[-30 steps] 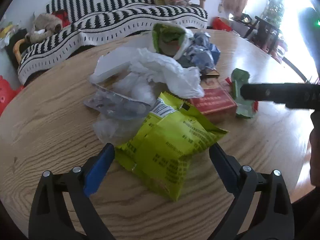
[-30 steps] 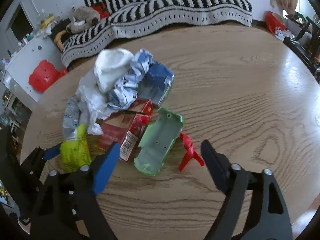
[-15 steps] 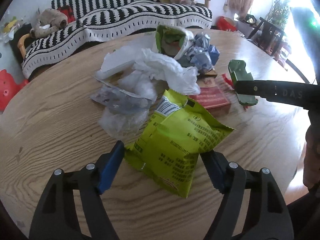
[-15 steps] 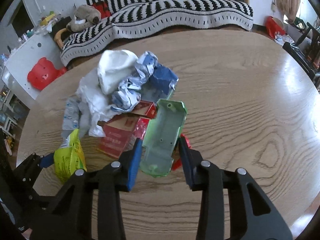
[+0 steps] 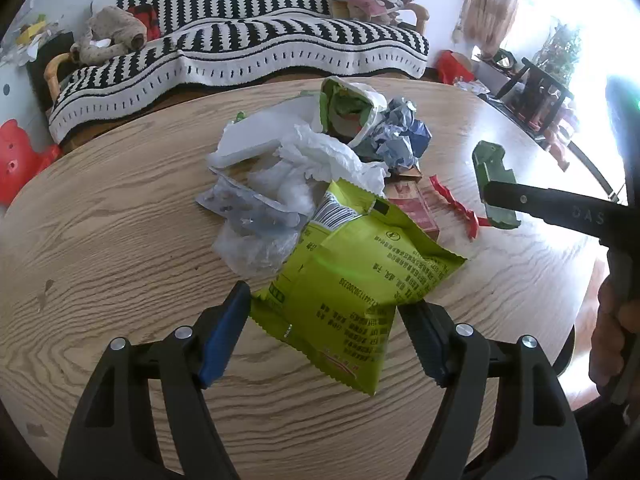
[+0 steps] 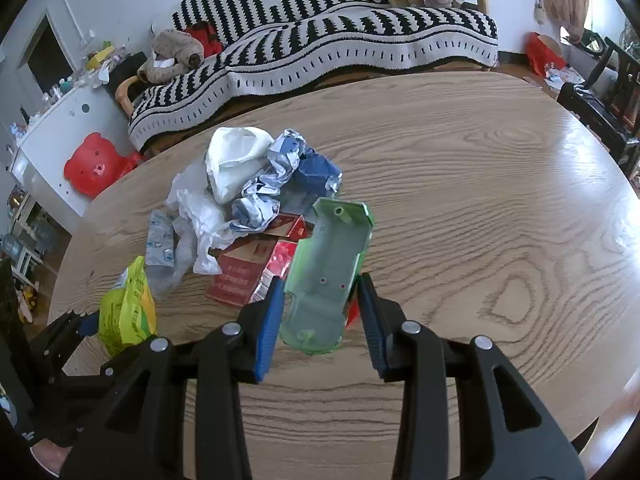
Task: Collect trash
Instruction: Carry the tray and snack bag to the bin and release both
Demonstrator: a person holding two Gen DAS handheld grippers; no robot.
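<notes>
My left gripper [image 5: 324, 304] is shut on a yellow-green snack bag [image 5: 360, 276], held just above the round wooden table [image 5: 100, 240]. In the right wrist view, my right gripper [image 6: 320, 284] is shut on a pale green plastic shell [image 6: 328, 264] that is lifted off the table. Behind both lies the trash pile: a white plastic bag [image 5: 328, 156], crumpled blue-silver foil [image 6: 280, 172], a red box [image 6: 244, 276], clear wrapping [image 5: 252, 220] and a red plastic scrap [image 5: 456, 204]. The left gripper with its bag [image 6: 128, 312] also shows at the lower left of the right wrist view.
A sofa under a black-and-white striped blanket [image 6: 320, 48] stands behind the table. A red bear-shaped stool [image 6: 92, 164] sits at the left and dark chairs [image 6: 608, 88] at the right. The right half of the tabletop [image 6: 500, 200] is bare wood.
Both grippers were open around their items a second ago. The left has shut on the snack bag and raised it. The right has shut on the green shell and lifted it.
</notes>
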